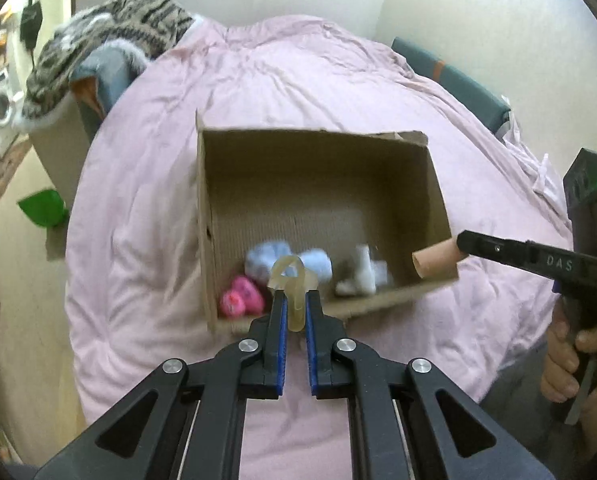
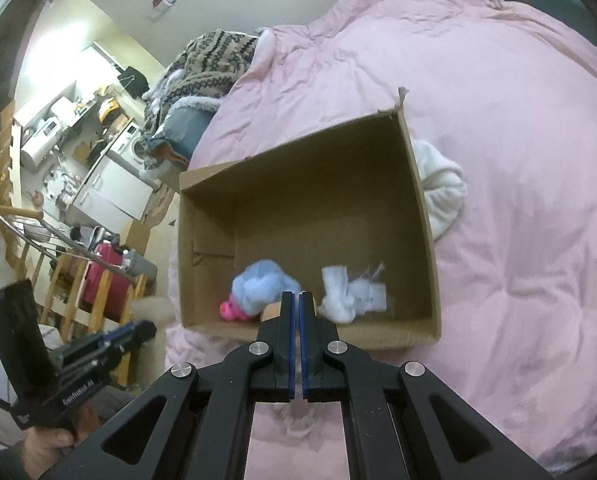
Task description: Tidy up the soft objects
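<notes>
Left gripper (image 1: pixel 296 300) pinches a floppy translucent beige rubbery piece (image 1: pixel 292 280); its long axis runs along the fingers, with the looped end poking past the tips over the near wall of the cardboard box (image 1: pixel 434 184). Judgement: next is a short push forward, then release.

Box floor near side: pink item (image 1: pixel 240 298) left, light blue bundle (image 1: pixel 268 260) middle, white bundle (image 1: pixel 360 274) right. The far half is open.

Right gripper (image 2: pixel 299 300) is pressed together on a tan tube (image 1: pixel 436 262) at the near right corner, long axis pointing left. A white cloth (image 2: pixel 442 184) lies outside the right wall on the pink duvet (image 2: pixel 518 160).
</notes>
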Available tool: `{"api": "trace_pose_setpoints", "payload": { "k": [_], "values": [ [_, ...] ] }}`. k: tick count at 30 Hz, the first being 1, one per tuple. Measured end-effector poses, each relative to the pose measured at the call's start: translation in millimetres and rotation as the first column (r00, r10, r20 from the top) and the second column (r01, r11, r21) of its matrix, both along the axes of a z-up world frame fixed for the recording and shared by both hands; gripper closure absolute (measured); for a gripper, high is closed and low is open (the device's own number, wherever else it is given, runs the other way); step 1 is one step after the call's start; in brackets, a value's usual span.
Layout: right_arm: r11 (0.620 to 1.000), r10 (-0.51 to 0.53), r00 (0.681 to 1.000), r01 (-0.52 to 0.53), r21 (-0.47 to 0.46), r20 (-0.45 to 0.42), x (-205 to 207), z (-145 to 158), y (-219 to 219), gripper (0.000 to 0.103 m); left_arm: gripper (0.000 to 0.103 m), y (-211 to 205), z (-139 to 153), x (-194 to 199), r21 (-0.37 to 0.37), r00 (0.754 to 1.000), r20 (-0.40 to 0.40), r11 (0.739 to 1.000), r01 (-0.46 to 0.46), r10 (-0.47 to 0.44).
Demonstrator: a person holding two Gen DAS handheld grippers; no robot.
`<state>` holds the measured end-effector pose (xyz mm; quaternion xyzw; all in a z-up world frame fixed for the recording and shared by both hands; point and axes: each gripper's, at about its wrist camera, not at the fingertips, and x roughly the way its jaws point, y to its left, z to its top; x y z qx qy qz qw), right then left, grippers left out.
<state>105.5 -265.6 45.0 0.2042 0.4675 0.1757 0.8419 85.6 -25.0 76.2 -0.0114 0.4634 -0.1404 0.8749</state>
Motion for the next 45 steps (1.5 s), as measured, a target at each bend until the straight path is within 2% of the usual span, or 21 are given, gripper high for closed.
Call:
{"api": "trace_pose_setpoints", "payload": {
  "k": [3,7,10,16,20,31,43,45],
  "values": [
    [1.000,-0.005,1.000,0.005,-0.005,-0.003,9.7,-7.9,-1.6,0.099,0.095,-5.7,-8.2,11.9,0.003,1.000,0.016,1.000,0.012,-0.012],
    [1.000,-0.030,0.999,0.029,-0.009,-0.030,17.7,-25.2,-2.5,0.099,0.095,-13.0,-28.1,18.5,0.065,1.000,0.030,0.998,0.008,-0.010],
    [0.999,-0.031,0.999,0.030,-0.027,-0.045,20.1,-34.9,-0.6,0.099,0.095,-13.8,-39.3,20.4,0.082,1.000,0.022,0.997,0.006,-0.007],
    [0.997,-0.014,0.999,0.010,-0.076,-0.044,20.0,-45.1,7.5,0.099,0.094,-4.4,-46.3,24.9,0.117,0.997,0.050,0.991,-0.061,0.056],
    [0.996,-0.001,0.999,-0.003,-0.094,-0.041,14.8,-46.3,13.0,0.099,0.094,-0.4,-47.7,23.4,0.084,0.997,0.046,0.994,-0.069,0.065],
    [0.989,0.033,0.999,-0.037,-0.140,-0.031,14.4,-46.6,25.0,0.099,0.094,-12.3,-47.1,16.2,0.124,0.997,0.077,0.992,-0.034,0.025],
    [0.995,0.012,1.000,-0.015,-0.102,-0.021,13.4,-43.8,17.4,0.098,0.094,-13.1,-49.6,17.8,0.119,0.998,0.058,0.992,-0.047,0.040],
    [0.995,0.003,1.000,-0.005,-0.100,-0.020,13.0,-42.7,13.7,0.094,0.094,-13.0,-49.6,18.0,0.115,0.998,0.054,0.992,-0.046,0.040]
  ]
}}
